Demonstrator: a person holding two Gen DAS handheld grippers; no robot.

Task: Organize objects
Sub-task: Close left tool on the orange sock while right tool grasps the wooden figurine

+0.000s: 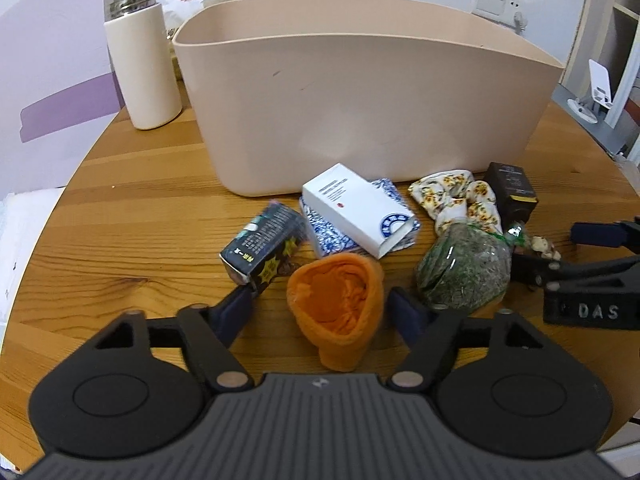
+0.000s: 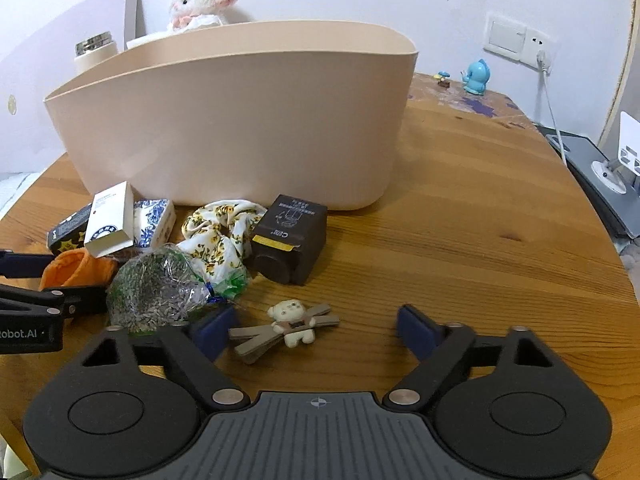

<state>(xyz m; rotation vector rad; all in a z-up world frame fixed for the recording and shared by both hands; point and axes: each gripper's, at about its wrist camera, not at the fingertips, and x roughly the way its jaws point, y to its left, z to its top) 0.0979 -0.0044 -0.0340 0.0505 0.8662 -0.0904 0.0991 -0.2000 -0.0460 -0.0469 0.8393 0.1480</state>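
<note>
Looking at it, you've parked both tools low in front of the beige bin [image 1: 360, 112], since all the clutter sits piled against its near wall. Your left gripper [image 1: 320, 308] is spread wide around the orange sock [image 1: 336, 312], not pinching it yet, so that's probably your first grab. Your right gripper [image 2: 310, 330] is also spread, with the little bear charm [image 2: 290, 322] between its fingers. The white box [image 1: 356, 212] and herb bag [image 1: 464, 268] wait near the bin too. Can't see the bin's floor; what shows of its inside looks bare.
</note>
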